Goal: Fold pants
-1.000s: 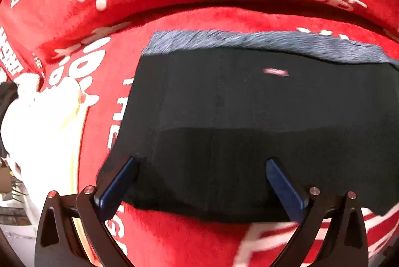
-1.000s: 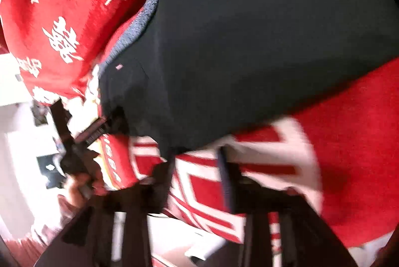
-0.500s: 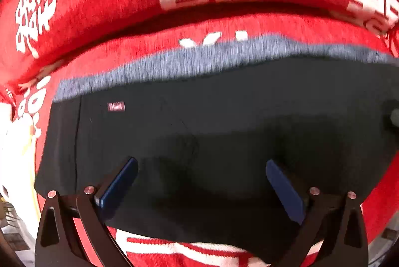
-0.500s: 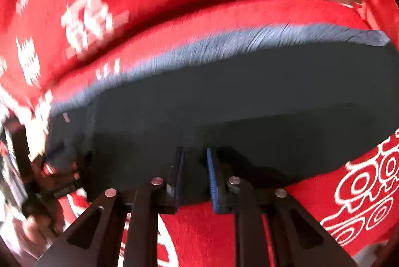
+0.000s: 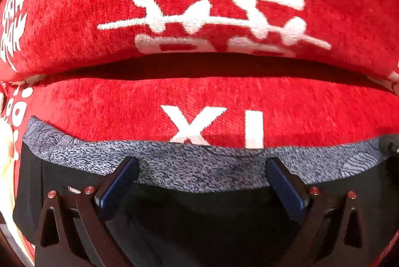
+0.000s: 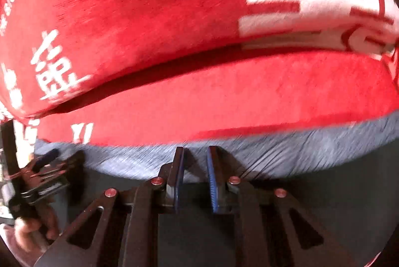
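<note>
Black knit pants (image 5: 212,217) with a grey marled waistband (image 5: 199,167), laid flat on a red plush cover (image 5: 224,107) for folding. Left gripper (image 5: 202,174): fingers wide apart over the waistband, gripping nothing. Right gripper (image 6: 195,167): fingers nearly together above the same band; whether cloth is pinched, cannot tell.

Whole backdrop is a sofa draped in a plush red cover (image 5: 119,105) with big white characters, backrest cushion (image 5: 74,5) at the far side. There's a dark shadowed crease where seat meets back, and light is bright and even.
</note>
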`<control>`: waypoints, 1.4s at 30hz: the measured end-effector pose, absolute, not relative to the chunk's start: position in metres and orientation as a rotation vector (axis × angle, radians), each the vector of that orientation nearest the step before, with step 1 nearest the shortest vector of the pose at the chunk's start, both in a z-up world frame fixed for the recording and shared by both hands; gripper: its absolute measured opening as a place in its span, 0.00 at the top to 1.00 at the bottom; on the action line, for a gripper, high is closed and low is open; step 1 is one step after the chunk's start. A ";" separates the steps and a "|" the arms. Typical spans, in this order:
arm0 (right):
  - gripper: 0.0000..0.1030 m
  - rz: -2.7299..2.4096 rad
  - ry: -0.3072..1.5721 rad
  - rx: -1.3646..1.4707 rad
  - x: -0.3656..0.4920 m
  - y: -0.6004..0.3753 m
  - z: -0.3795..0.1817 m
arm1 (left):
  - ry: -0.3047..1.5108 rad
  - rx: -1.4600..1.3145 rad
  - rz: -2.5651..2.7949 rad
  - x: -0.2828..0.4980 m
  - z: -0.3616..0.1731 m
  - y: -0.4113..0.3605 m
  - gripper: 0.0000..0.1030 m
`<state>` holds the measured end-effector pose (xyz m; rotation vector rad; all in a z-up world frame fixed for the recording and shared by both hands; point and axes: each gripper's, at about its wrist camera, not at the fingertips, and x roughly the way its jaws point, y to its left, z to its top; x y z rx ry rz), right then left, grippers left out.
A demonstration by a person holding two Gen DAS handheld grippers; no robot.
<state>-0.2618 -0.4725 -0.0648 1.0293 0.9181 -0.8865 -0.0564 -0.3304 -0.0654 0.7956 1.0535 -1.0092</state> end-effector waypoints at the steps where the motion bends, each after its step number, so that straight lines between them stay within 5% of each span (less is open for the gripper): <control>1: 0.83 -0.895 0.926 1.021 -0.260 -0.478 -0.067 | 1.053 0.796 -1.006 -0.054 -0.065 -0.332 0.00; 6: 0.76 -0.932 0.958 1.050 -0.267 -0.484 -0.057 | 1.027 0.823 -0.961 -0.051 -0.052 -0.333 0.00; 11: 0.52 -0.885 0.931 1.090 -0.279 -0.457 -0.036 | 0.978 0.869 -0.950 -0.031 -0.032 -0.296 0.00; 24: 0.52 -0.692 1.009 1.056 -0.220 -0.364 -0.027 | 1.016 0.836 -0.751 0.098 -0.055 -0.215 0.00; 42: 0.46 -0.676 1.109 1.019 -0.190 -0.317 -0.023 | 1.054 0.873 -0.853 0.050 -0.023 -0.171 0.00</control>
